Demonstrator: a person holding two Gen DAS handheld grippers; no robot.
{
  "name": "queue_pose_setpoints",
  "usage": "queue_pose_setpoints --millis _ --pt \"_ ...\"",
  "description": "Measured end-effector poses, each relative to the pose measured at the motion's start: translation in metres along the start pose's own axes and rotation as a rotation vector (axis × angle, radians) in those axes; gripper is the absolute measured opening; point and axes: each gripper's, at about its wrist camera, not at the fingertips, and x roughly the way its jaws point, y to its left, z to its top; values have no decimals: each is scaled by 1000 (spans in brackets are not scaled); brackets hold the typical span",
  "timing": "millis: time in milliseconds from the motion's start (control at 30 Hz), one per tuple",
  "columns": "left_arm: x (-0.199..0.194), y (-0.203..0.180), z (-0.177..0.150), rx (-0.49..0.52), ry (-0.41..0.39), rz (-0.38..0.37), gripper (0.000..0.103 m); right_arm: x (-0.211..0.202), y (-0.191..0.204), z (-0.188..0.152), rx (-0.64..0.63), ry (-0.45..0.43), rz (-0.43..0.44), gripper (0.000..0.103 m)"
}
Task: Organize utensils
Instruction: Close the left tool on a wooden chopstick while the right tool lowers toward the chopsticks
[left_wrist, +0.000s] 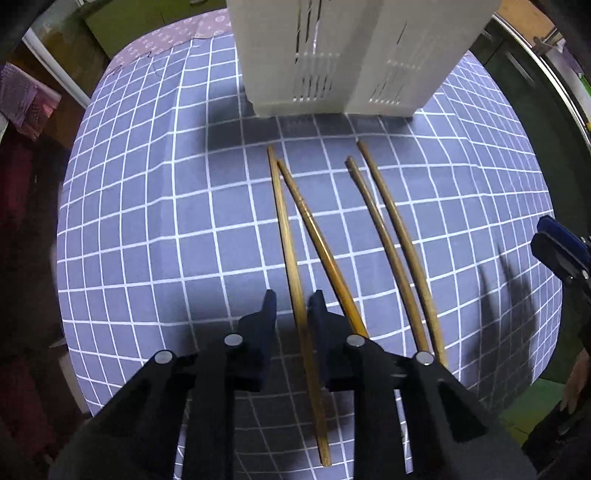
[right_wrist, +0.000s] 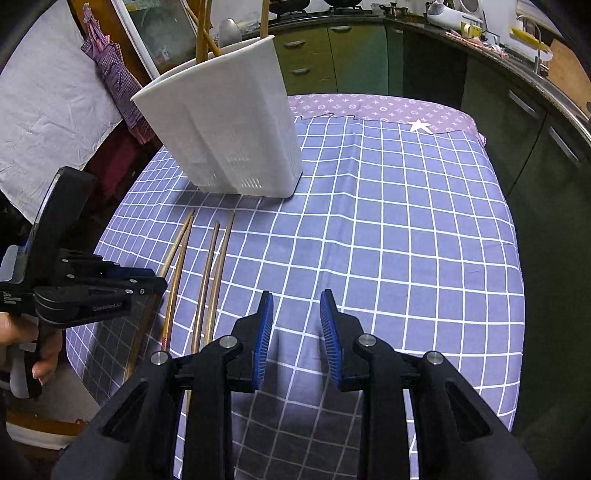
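Surface: worktop under blue white-checked cloth, green kitchen cabinets behind.
Chopsticks: 4 wooden chopsticks before white slotted plastic utensil holder.
Left gripper: fingers narrowly astride leftmost chopstick; contact unclear.
Right gripper: fingers apart, empty.
Cut off: holder's top, left view.

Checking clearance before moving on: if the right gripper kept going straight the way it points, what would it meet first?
Probably only the checked tablecloth. Nothing lies between the right gripper and the cloth; the chopsticks lie off to its left.
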Motion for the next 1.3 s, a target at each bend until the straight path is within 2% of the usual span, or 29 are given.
queue_pose_setpoints --millis 133,367,533,700,867,1167,1300 --pt "2 -4 1 3 18 20 19 0 -2 1 3 2 1 30" --pt "3 -29 8 34 46 56 8 4 -3 -2 -3 25 -5 30" --pt "5 -26 15 11 66 20 8 5 -3 -5 -8 36 -8 30" --pt "5 -4 16 -21 64 -32 7 8 -4 -6 -5 47 -3 30" --pt "-10 12 12 -23 -6 -78 7 11 -2 -5 -8 58 -2 30" --pt "-74 26 -15 10 -228 -106 7 14 11 1 -37 67 -6 30" --pt "-104 30 -37 27 -357 -105 7 17 20 3 -54 77 6 30"
